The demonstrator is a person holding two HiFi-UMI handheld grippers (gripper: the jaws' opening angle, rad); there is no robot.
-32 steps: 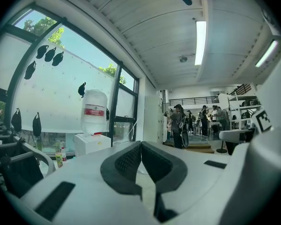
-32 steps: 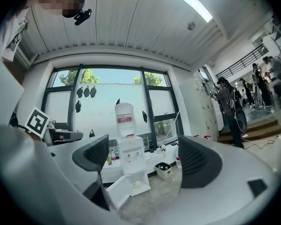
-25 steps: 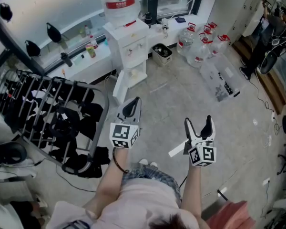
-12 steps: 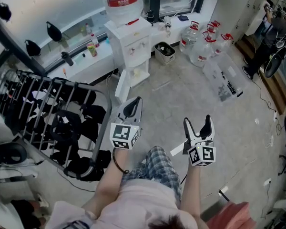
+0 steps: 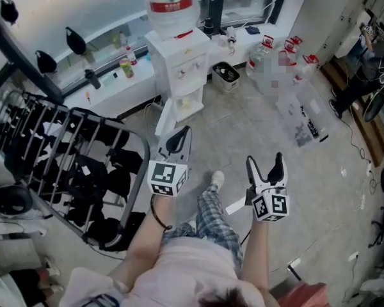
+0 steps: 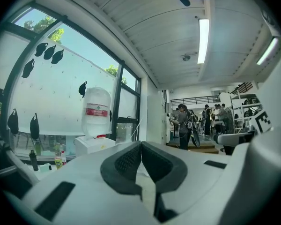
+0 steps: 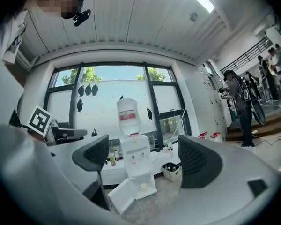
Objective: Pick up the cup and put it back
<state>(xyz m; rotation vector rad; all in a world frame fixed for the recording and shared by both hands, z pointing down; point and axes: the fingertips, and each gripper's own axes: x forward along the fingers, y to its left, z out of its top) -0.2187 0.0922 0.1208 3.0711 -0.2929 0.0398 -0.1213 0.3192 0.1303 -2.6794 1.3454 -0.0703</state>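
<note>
Dispenser [image 5: 181, 66] stands beyond right gripper [image 5: 265, 162], rack [image 5: 83, 112] leftward.

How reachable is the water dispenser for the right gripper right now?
Probably not yet. The right gripper, jaws apart and empty, is held well short of the water dispenser, with a stretch of floor between them. Nothing seems to block the way; stepping closer should do it.
</note>
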